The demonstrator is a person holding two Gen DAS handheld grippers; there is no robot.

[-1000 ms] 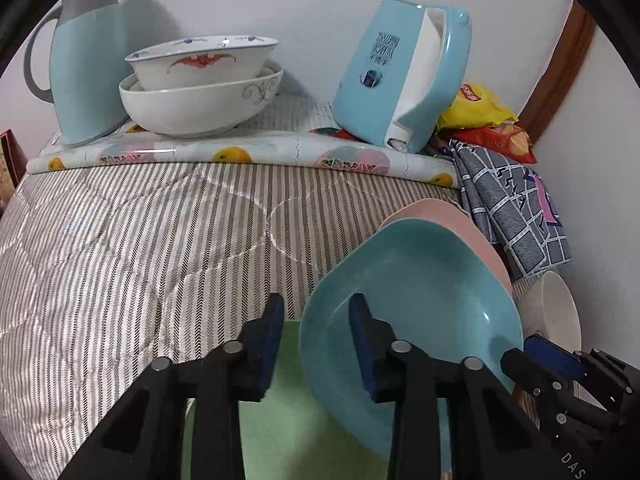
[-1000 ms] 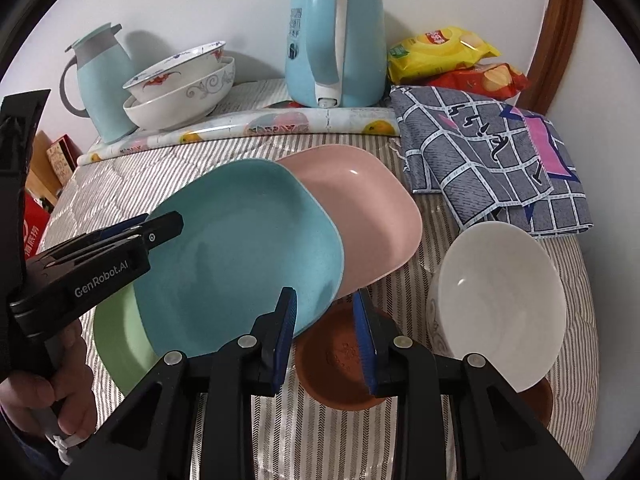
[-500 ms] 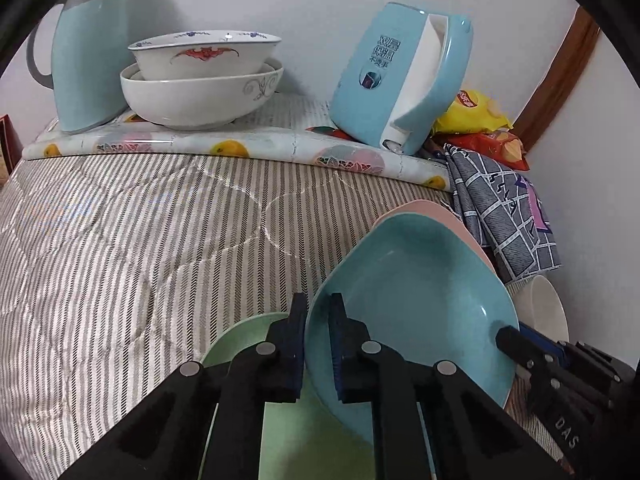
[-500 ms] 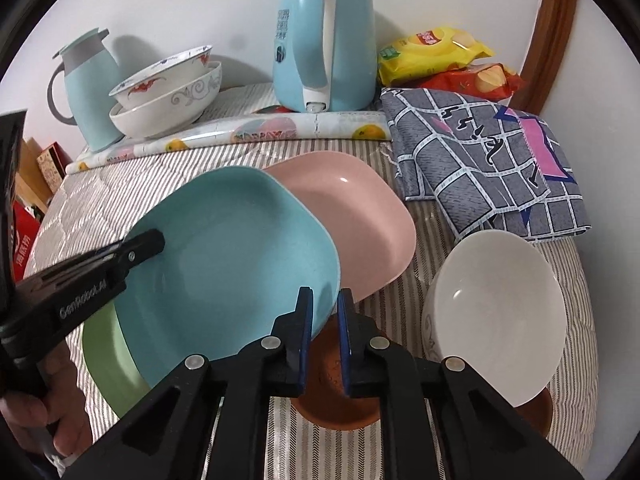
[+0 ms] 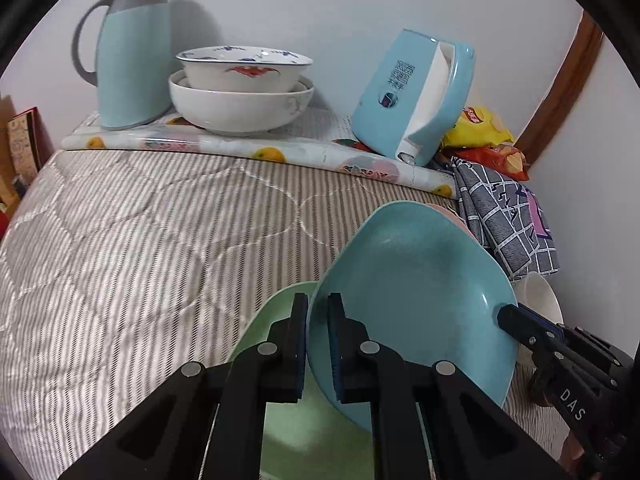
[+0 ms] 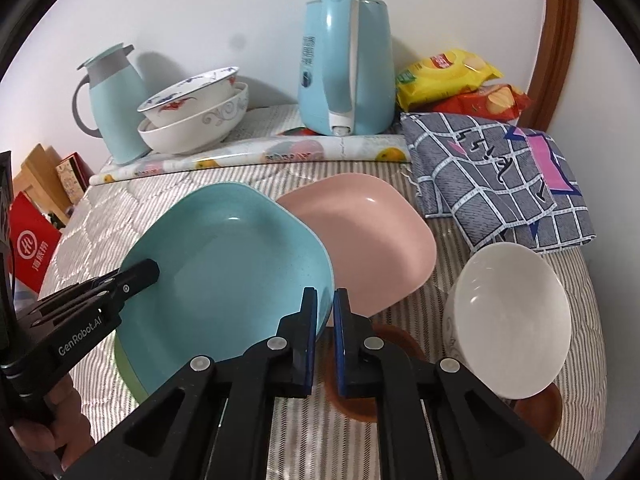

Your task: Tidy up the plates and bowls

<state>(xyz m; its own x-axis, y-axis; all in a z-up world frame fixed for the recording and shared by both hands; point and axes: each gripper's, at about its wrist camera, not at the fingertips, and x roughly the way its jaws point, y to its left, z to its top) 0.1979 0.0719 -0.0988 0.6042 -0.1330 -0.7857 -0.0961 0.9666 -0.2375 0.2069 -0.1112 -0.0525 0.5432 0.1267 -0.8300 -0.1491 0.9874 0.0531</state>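
A blue square plate (image 5: 412, 288) (image 6: 228, 264) lies tilted on a green plate (image 5: 276, 320) (image 6: 128, 372), overlapping a pink plate (image 6: 368, 236). My left gripper (image 5: 318, 308) is shut on the blue plate's left rim; it also shows in the right wrist view (image 6: 136, 276). My right gripper (image 6: 324, 300) has its jaws closing with the blue plate's near right rim pinched between the pads; its tip reaches the far rim in the left wrist view (image 5: 508, 312). A white bowl (image 6: 512, 312) leans at the right over brown saucers (image 6: 360, 400).
On the striped quilt's far side, a fruit-print mat carries two stacked bowls (image 6: 192, 120), a blue thermos jug (image 5: 128, 48) and a blue kettle (image 6: 344, 64). A checked cloth (image 6: 500, 176) and snack bags (image 6: 448, 72) lie at the back right. Red boxes (image 6: 28, 248) stand left.
Both grippers went from open to closed on the blue plate's rim. The left one moved forward, and the blue plate's left edge now stands a little higher off the green plate.
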